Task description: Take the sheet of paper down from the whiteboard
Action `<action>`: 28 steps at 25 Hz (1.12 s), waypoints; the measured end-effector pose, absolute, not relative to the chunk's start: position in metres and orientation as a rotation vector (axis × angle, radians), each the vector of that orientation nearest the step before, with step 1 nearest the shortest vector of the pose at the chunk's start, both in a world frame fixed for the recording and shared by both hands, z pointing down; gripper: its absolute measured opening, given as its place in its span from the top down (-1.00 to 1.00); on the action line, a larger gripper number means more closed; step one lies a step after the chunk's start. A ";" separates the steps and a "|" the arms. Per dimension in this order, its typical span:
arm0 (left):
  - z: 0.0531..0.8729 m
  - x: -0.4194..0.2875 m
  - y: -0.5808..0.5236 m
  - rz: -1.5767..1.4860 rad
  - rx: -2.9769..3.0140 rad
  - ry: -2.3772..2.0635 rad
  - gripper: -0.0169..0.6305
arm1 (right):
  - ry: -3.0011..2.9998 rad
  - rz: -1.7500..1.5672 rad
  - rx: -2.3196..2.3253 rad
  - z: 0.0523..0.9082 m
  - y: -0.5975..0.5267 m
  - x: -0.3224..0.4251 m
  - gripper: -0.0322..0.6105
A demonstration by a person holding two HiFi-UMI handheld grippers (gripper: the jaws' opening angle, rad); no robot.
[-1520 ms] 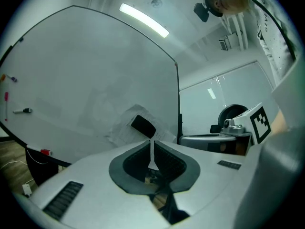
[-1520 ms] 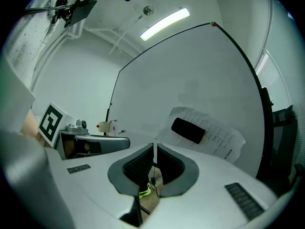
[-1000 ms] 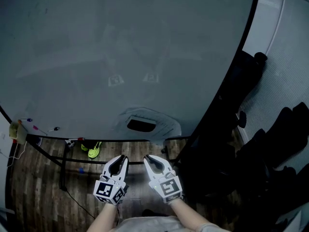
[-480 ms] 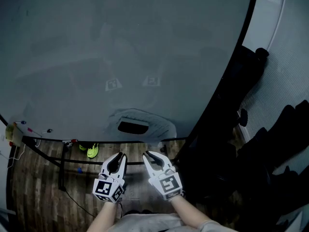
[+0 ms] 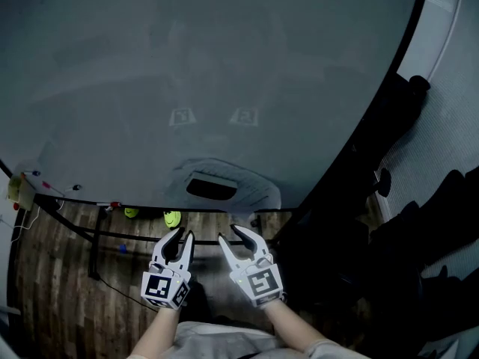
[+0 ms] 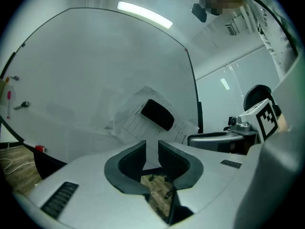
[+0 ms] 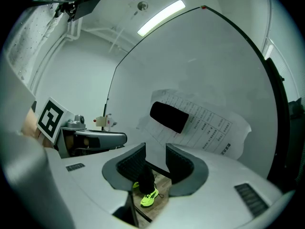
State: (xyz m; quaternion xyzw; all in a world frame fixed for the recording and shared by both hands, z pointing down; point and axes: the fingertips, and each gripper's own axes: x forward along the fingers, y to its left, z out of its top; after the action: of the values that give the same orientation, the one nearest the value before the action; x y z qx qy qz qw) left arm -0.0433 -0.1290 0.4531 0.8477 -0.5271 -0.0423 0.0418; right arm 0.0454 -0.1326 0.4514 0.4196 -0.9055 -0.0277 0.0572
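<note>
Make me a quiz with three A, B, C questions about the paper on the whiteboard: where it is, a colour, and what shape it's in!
1. Where is the sheet of paper?
A. on the floor
B. low on the whiteboard
C. at the board's top edge

2. What colour is the block sitting on the paper?
A. black
B. red
C. yellow

3. How does the paper look?
A. rolled into a tube
B. torn in two
C. wrinkled, in one piece

Answers:
1 B, it hangs just above the board's bottom edge.
2 A, the block is dark in every view.
3 C, creases run across it and its edges bulge.
</note>
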 end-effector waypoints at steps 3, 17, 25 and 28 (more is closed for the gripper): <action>0.451 -0.049 -0.136 -0.120 2.575 -1.635 0.63 | -2.726 -0.087 1.313 0.449 -0.139 0.046 0.47; 0.463 -0.064 -0.182 -0.090 2.582 -1.629 0.41 | -2.607 -0.307 1.369 0.437 -0.176 0.043 0.19; 0.467 -0.081 -0.198 -0.109 2.531 -1.667 0.35 | -2.513 -0.425 1.390 0.427 -0.193 0.046 0.12; 0.468 -0.084 -0.202 -0.116 2.520 -1.671 0.33 | -2.489 -0.432 1.392 0.428 -0.198 0.045 0.11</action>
State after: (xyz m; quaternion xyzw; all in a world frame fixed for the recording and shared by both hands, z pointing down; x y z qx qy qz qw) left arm -0.0845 -0.2016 0.4675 0.8314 -0.5513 -0.0383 0.0577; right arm 0.0450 -0.1979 0.4275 0.4787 -0.8558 -0.1484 0.1281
